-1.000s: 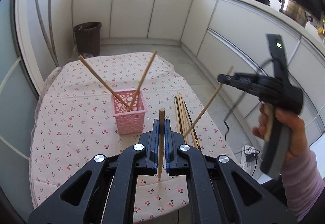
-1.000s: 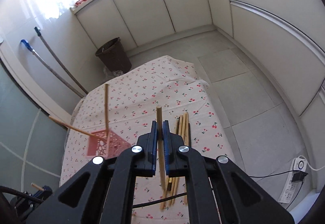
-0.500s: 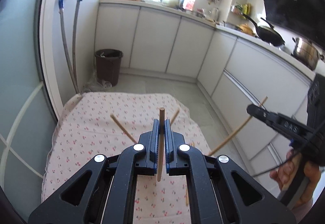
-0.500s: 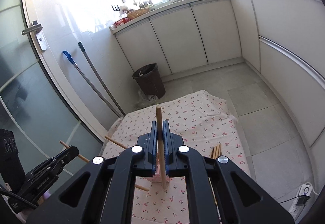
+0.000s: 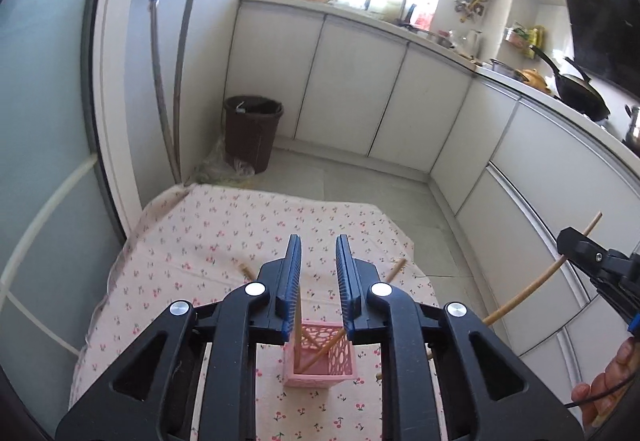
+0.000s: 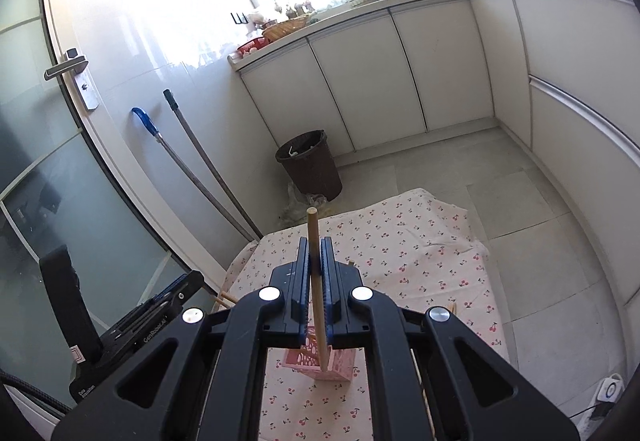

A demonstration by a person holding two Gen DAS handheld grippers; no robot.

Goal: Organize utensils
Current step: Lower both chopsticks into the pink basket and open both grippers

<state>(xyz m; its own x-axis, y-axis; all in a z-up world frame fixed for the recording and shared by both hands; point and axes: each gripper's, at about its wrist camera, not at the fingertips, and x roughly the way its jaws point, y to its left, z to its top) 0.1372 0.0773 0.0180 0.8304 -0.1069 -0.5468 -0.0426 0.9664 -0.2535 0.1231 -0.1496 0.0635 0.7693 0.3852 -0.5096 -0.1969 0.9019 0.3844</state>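
Note:
A pink lattice basket [image 5: 320, 359] stands on the cherry-print cloth [image 5: 224, 233], right below both grippers; it also shows in the right wrist view [image 6: 316, 359]. My left gripper [image 5: 319, 261] is open above it, and a wooden chopstick [image 5: 297, 341] stands in the basket just under its left finger, beside other chopsticks leaning there. My right gripper [image 6: 316, 267] is shut on a wooden chopstick [image 6: 315, 281], held upright with its lower end at the basket. That gripper shows at the right edge of the left wrist view [image 5: 596, 261].
A brown waste bin [image 5: 252, 133] stands on the floor beyond the table, with mop handles [image 5: 168, 81] against the wall. White kitchen cabinets [image 5: 360, 89] run behind and to the right. A few loose chopsticks [image 6: 452, 309] lie on the cloth right of the basket.
Both grippers rose and moved over the basket. My left gripper opened and let go of its chopstick, which now stands in the basket. The right gripper still holds its chopstick.

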